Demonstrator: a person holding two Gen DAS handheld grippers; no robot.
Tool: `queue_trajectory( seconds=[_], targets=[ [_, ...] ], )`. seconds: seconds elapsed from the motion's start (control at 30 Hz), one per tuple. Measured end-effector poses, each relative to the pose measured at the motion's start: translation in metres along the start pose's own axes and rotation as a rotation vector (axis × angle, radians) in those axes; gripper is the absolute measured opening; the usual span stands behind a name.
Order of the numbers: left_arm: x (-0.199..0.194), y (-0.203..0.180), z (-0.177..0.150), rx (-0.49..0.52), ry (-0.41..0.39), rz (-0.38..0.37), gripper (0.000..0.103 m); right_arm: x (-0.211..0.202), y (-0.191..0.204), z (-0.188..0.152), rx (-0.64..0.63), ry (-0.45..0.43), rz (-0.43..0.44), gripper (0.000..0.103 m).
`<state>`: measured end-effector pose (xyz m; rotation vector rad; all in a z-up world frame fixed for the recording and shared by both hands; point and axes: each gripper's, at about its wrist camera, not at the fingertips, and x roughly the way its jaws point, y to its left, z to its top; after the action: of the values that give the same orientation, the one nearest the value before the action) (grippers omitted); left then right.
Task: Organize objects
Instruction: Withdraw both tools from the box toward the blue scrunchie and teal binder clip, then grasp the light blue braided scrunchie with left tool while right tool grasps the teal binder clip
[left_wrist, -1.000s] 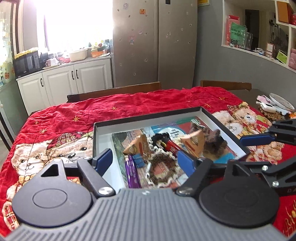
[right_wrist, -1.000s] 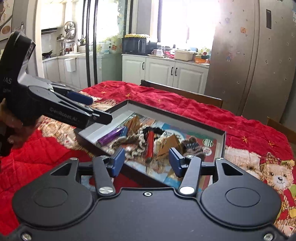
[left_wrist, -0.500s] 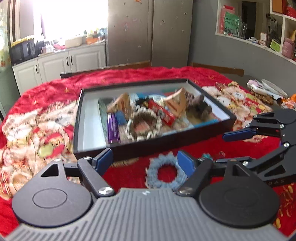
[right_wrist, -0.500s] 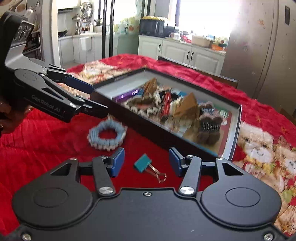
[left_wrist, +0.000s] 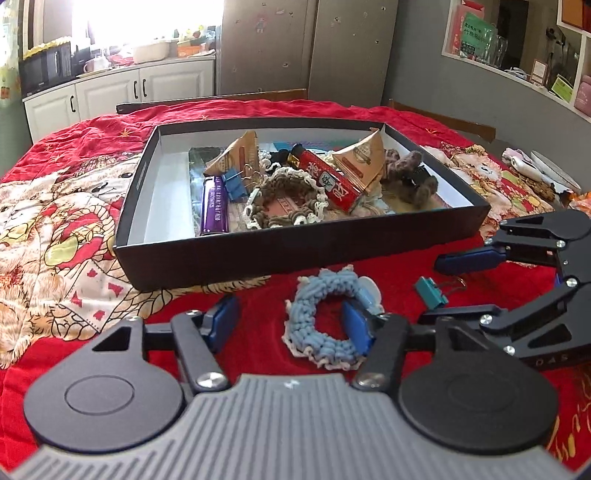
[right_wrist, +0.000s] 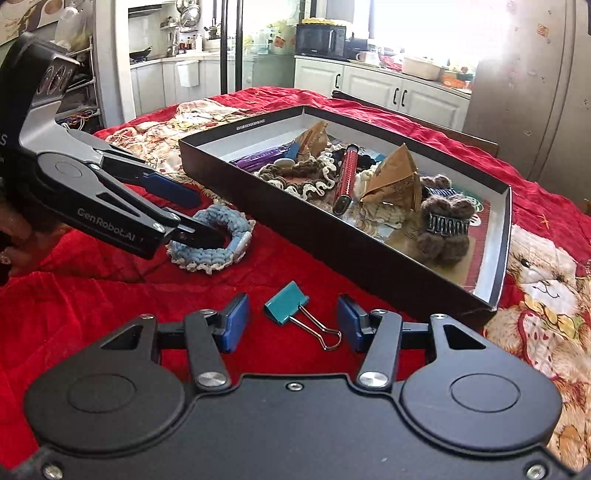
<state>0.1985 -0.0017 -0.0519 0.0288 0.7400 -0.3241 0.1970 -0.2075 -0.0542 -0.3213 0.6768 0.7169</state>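
Both grippers are lining up pickups on the red-covered table (left_wrist: 369, 110), just in front of the black box's (left_wrist: 295, 254) near wall. The left gripper (left_wrist: 291, 319), its jaws just narrowing, straddles one side of the blue crocheted scrunchie (left_wrist: 317, 343) without pinching it. The right gripper (right_wrist: 293, 323), spread, brackets the teal binder clip (right_wrist: 286, 302). Next, I judge: close, lift, drop into the box.

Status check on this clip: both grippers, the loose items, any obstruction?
Left gripper just been closing, one finger through blue scrunchie, no grip. Right gripper open, straddling teal binder clip. Black box close behind; path clear.
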Motion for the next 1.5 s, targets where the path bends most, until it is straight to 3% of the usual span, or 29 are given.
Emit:
queue_trajectory(
  seconds=[0.17, 0.27, 0.4, 0.6, 1.5],
  targets=[
    [0.000, -0.007, -0.003, 0.033, -0.004, 0.012, 0.066, 0.004, -0.003, 0.002, 0.020, 0.001, 0.037, 0.046],
    [-0.001, -0.008, -0.003, 0.029, -0.005, 0.008, 0.048, 0.004, -0.002, 0.002, 0.018, -0.001, 0.042, 0.041],
    [-0.001, -0.009, -0.002, 0.029, -0.005, 0.022, 0.035, 0.003, 0.001, 0.002, 0.014, 0.002, 0.058, 0.027],
    [-0.002, -0.009, -0.002, 0.011, -0.002, 0.006, 0.015, 0.001, 0.005, 0.002, 0.030, 0.005, 0.070, 0.027],
    [-0.035, -0.007, 0.013, -0.036, -0.054, -0.018, 0.012, -0.017, 0.013, 0.013, 0.027, -0.040, 0.064, 0.026]
  ],
)
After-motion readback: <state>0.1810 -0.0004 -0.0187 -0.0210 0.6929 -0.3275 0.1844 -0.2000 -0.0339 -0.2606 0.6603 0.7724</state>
